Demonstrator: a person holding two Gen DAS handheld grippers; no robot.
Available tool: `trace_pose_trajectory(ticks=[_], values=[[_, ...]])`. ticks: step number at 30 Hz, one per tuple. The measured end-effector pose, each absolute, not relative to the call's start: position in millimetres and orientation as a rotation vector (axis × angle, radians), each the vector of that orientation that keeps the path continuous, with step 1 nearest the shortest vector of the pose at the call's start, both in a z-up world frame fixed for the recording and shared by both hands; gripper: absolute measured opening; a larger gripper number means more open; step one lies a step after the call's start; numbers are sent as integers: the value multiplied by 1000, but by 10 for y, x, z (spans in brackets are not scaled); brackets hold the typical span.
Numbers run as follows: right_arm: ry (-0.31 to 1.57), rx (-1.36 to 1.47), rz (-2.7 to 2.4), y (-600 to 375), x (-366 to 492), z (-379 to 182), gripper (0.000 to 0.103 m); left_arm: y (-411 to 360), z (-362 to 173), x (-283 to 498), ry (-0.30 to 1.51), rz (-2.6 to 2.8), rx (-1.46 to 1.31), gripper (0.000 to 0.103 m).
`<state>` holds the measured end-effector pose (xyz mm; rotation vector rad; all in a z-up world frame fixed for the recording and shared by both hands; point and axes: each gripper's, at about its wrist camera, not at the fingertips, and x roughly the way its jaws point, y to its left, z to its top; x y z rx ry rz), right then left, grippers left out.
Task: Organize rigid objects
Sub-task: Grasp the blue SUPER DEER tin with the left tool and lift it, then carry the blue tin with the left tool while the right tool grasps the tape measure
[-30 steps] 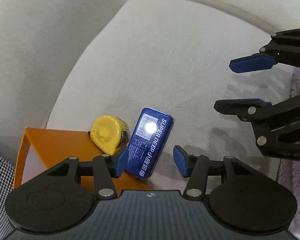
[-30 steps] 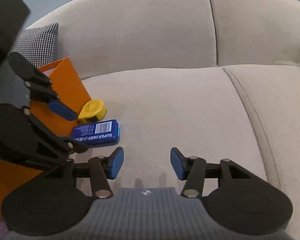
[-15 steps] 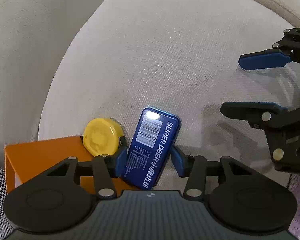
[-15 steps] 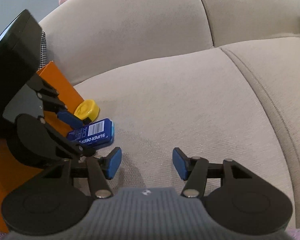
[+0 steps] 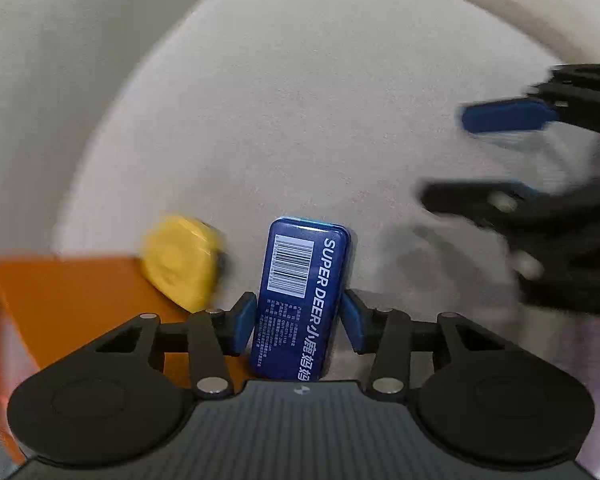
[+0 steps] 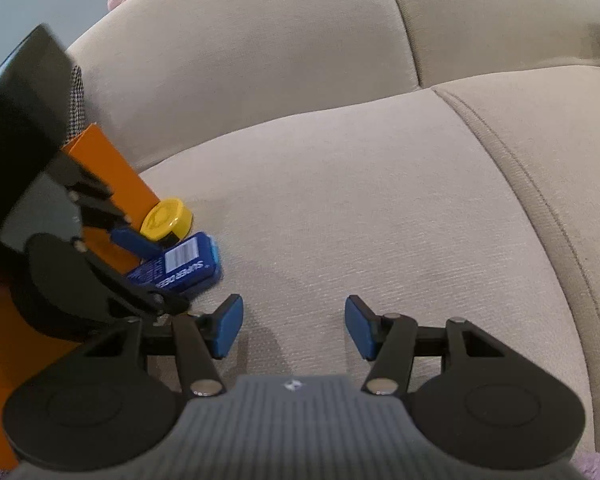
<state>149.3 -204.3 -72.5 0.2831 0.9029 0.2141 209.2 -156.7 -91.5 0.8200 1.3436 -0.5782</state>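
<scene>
- Beige sofa cushion (image 6: 360, 208) underneath everything.
- Blue tin (image 5: 302, 300), lower centre of the left view, clamped by the left gripper (image 5: 298, 322) jaws.
- Yellow tape measure (image 5: 180, 262) just left, against an orange box (image 5: 80, 300).
- Right gripper (image 6: 294, 328): jaws wide apart, holding nothing.

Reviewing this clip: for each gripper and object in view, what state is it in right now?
left gripper: shut on the blue tin, pads against its long sides.
right gripper: open, nothing between its fingers, over the sofa cushion.
blue tin: barcode face up, in the left gripper's grasp.
yellow tape measure: lying flat, beside the tin, at the orange box's edge.
orange box: on the sofa, untouched.
</scene>
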Motion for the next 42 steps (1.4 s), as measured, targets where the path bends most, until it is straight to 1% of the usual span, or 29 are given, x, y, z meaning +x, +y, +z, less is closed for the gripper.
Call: trace_pose_trajectory(ticks=[2,5,8,9,10,11,12,13,14,17,21,25,32,37,42], values=[[902,298,201,-2071,1488,-729,58,-1586,-899,1951,1363,-623,802,52],[908,304,186,-2070,1506,-751,58,-1649,-901,1770,1319,-614,858,53],[911,303,181,-2061,1515,-763,58,-1662,-860,1769,1324,-633,848,62],[912,303,180,-2061,1517,-767,58,-1656,-856,1789,1324,-634,837,69],[914,305,180,-2072,1516,-766,58,-1649,-848,1802,1318,-628,831,70],[916,307,180,-2072,1521,-770,58,-1655,-849,1806,1315,-623,828,69],[919,308,179,-2073,1526,-777,58,-1650,-853,1812,1322,-626,822,66],[922,310,179,-2073,1534,-785,58,-1649,-854,1812,1330,-632,808,57],[924,310,179,-2062,1547,-793,58,-1625,-846,1811,1336,-648,793,53],[925,306,183,-2064,1555,-798,58,-1605,-783,1750,1317,-647,777,52],[927,294,213,-2064,1545,-773,58,-1425,-542,1701,1272,-621,662,51],[919,247,269,-2027,1496,-644,58,-1238,-132,1635,1229,-604,533,51],[855,108,401,-1867,1452,-203,58,-930,591,1517,1136,-579,420,51],[818,-43,521,-1668,1492,48,58,-618,994,1329,1085,-548,387,50],[817,-185,657,-1410,1645,79,57,-122,977,1327,1091,-496,328,49]])
